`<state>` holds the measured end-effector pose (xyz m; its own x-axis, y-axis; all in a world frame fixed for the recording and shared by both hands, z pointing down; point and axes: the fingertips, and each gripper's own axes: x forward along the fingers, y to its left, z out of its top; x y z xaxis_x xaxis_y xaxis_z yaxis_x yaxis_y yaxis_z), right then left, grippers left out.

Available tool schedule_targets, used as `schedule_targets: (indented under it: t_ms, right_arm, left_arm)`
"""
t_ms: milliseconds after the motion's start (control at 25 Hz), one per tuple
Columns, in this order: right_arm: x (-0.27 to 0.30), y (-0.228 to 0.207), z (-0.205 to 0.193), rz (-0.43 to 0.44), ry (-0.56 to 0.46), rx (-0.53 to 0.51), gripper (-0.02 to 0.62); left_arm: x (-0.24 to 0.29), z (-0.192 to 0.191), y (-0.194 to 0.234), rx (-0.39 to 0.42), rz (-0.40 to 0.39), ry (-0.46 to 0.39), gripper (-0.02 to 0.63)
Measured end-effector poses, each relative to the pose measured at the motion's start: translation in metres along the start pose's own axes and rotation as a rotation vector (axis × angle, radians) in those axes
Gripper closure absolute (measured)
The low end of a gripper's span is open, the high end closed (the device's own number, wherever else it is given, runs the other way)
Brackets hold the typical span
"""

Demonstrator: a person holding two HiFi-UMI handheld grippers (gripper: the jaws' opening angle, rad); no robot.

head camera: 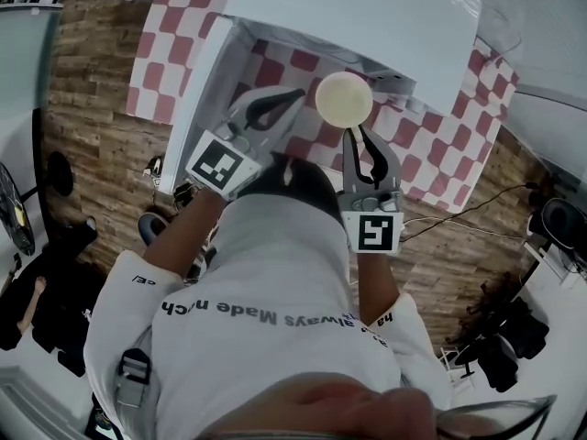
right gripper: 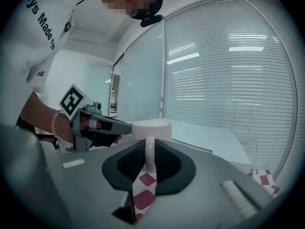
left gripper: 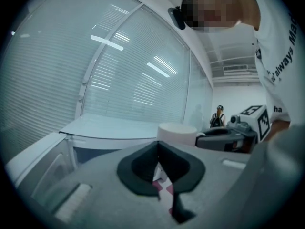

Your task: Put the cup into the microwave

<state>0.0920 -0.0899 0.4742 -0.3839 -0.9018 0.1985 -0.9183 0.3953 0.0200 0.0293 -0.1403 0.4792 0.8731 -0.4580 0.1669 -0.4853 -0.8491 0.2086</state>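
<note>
A white cup (head camera: 344,97) hangs in the air in front of the white microwave (head camera: 358,16), above the red-and-white checked cloth (head camera: 440,145). My right gripper (head camera: 353,134) is shut on the cup's handle (right gripper: 149,151), and the cup's body (right gripper: 151,128) stands upright just past the jaw tips. The microwave door (head camera: 197,90) is swung open at the left. My left gripper (head camera: 275,104) hovers beside the cup, near the door, its jaws together with nothing between them. From the left gripper view the cup (left gripper: 176,132) and right gripper (left gripper: 224,137) show to the right, the microwave (left gripper: 109,128) ahead.
The table stands on a wood-patterned floor (head camera: 101,108). A dark fan (head camera: 14,209) and black gear lie at the left, cables and bags (head camera: 514,337) at the right. Glass walls with blinds (right gripper: 228,80) stand behind the microwave. A person (left gripper: 219,114) stands far off.
</note>
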Motion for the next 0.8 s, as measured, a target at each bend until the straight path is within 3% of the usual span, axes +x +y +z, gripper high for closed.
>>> schedule_targets:
  t_ms: [400,800]
  right_arm:
    - [0.042,-0.005,-0.053,0.015,0.046,-0.016,0.554]
    - [0.078,-0.022,-0.095,-0.004,0.068,0.008,0.554]
  left_arm:
    - [0.016,-0.048,0.029,0.066,0.020,0.046,0.603]
    - [0.035,-0.077,0.061,0.041,0.067,0.052,0.603]
